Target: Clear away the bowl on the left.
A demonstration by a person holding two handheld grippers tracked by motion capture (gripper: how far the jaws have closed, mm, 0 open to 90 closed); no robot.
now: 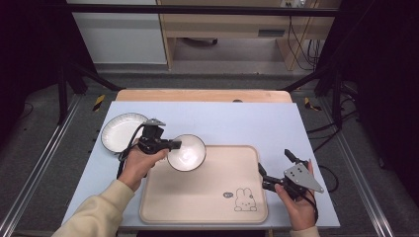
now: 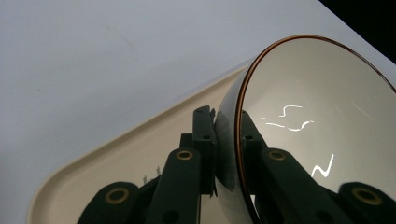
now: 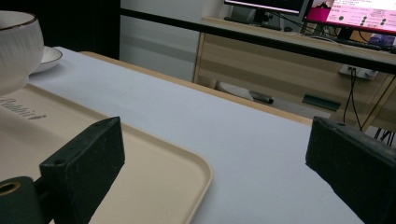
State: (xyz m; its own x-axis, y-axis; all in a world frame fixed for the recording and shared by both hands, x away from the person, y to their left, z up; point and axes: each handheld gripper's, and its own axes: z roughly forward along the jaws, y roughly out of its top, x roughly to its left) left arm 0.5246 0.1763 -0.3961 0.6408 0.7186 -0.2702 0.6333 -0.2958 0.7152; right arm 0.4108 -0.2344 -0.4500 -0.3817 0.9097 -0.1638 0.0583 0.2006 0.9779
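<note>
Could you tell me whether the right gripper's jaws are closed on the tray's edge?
No, the right gripper stands open, its jaws wide apart over the tray corner, gripping nothing.

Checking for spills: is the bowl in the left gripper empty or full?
Empty. The bowl, clamped at its rim by the left gripper over the tray, shows a bare glossy white inside in the high and left gripper views.

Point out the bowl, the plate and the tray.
bowl (image 1: 187, 153): high view, on its glossy inside.
plate (image 1: 118, 132): high view, on its flat middle.
tray (image 1: 197, 197): high view, on a bare part of its floor.
</note>
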